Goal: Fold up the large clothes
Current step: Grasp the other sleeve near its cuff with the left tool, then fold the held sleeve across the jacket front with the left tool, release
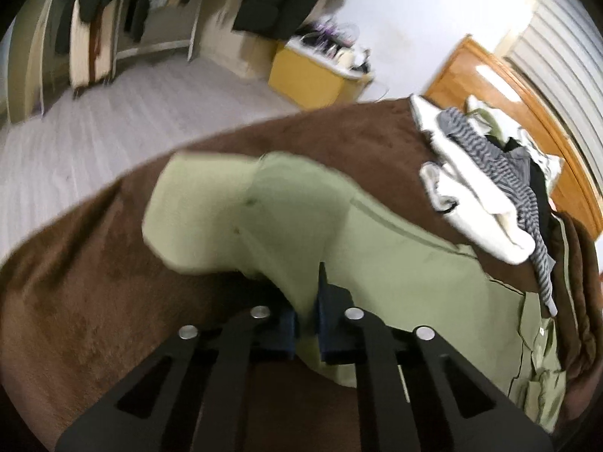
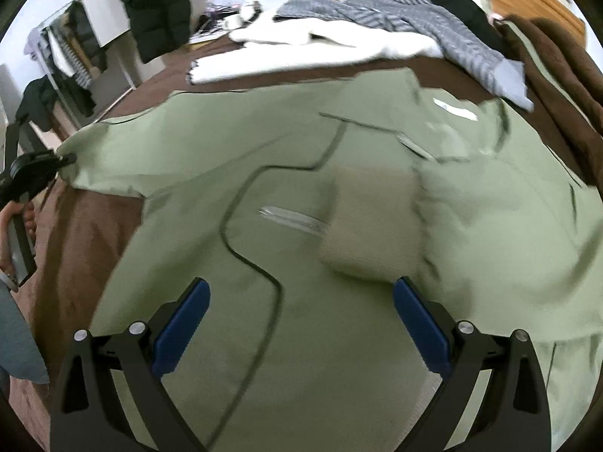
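Green jacket (image 2: pixel 264 196) spread on brown blanket (image 1: pixel 75 301) over bed. Left gripper (image 1: pixel 306 320) jaws pinching its sleeve (image 1: pixel 211 211), lifted off blanket. Right gripper (image 2: pixel 301 324) jaws spread wide above jacket body, gripping nothing. Clothes pile (image 1: pixel 490 188) near headboard (image 1: pixel 527 120).

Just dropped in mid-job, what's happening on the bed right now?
A person is folding a light green jacket spread on the brown blanket. The left claw is shut on the jacket's sleeve, lifting it. The right claw hangs open above the jacket's body, gripping nothing. A pile of white and striped clothes waits farther up the bed.
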A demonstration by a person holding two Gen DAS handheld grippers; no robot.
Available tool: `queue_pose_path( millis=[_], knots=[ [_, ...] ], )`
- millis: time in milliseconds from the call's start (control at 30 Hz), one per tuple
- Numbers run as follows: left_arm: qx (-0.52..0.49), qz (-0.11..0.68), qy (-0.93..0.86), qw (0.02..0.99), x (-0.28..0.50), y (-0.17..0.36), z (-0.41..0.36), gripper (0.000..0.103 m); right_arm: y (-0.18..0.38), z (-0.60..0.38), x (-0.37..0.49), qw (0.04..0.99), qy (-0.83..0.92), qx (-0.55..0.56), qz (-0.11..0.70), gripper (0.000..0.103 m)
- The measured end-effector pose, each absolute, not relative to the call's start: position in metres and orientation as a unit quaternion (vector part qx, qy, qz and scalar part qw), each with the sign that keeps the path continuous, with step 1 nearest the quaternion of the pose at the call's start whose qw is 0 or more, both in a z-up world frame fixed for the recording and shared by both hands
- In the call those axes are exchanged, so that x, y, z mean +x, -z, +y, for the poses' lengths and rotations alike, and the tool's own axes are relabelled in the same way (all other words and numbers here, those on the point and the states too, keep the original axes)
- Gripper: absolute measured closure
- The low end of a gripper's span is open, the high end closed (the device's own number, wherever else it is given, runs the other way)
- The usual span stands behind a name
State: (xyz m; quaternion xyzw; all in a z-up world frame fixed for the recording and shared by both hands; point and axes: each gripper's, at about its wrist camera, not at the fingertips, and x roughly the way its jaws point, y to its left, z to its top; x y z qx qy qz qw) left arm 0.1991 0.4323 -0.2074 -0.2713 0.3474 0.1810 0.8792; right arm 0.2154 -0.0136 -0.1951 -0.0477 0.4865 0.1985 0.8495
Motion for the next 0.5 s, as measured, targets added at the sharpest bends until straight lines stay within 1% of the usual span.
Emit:
queue_pose_path(
  millis=[200, 300, 400, 500],
  knots=[
    [-0.26, 0.307, -0.157, 0.902, 0.202, 0.169, 0.421, 0.095, 0.187, 0.026, 0.235, 0.848, -0.234, -0.032, 0.474, 0.007],
    [-0.244, 0.299, -0.145, 0.911, 0.207, 0.153, 0.415, 0.095, 0.189, 0.05, 0.248, 0.847, -0.248, -0.028, 0.469, 0.007],
    [-0.216, 0.299, -0.139, 0.919, 0.212, 0.142, 0.405, 0.095, 0.198, 0.067, 0.26, 0.839, -0.256, -0.017, 0.481, 0.01],
    [-0.209, 0.299, -0.133, 0.922, 0.213, 0.138, 0.4, 0.095, 0.217, 0.079, 0.268, 0.832, -0.243, -0.037, 0.498, 0.01]
  ],
)
